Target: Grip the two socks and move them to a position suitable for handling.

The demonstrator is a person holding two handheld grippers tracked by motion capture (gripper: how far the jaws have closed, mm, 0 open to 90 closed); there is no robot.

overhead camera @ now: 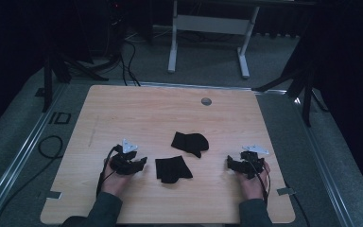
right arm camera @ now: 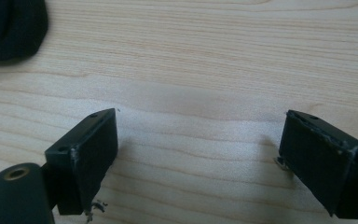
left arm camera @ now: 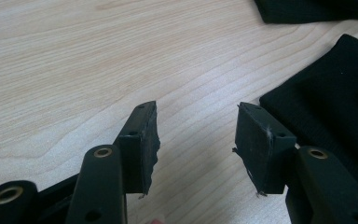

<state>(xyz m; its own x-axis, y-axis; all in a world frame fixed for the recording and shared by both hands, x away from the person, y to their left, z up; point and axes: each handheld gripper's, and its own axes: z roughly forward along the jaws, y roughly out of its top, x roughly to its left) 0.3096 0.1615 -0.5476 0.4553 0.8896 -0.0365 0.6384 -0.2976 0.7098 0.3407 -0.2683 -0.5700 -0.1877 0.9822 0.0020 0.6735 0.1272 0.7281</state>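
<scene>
A: Status on the two black cloth pieces?

B: Both lie flat on the wooden table (overhead camera: 137, 109), mid-table, between the two grippers. Near cloth (overhead camera: 172, 169) sits just right of the left gripper (overhead camera: 139, 163); far cloth (overhead camera: 190, 143) is a bit farther back and to the right, apart from the near one. They look like gloves or socks, can't tell which

A: Grippers?

B: Left gripper jaws spread, nothing between them, tips low over bare wood. In the left gripper view the near cloth (left arm camera: 331, 107) is just beside the right-hand jaw, maybe touching it, hard to say. Right gripper (overhead camera: 234, 163) also spread wide and empty, over bare table; the far cloth's edge (right arm camera: 9, 28) shows at the top left of its view, well clear of the jaws

A: How will the cloth handle?

B: My guess: light, soft, limp knit. No stiffness, so it will droop and fold once lifted. Not fragile, not slippery; the rubber pads should bite fine

A: Where to grab?

B: Near cloth first, on its left edge, the ribbed hem closest to the left gripper. Pinch through the full thickness at the edge, not the flat middle, or the jaws just skate over the top layer
</scene>
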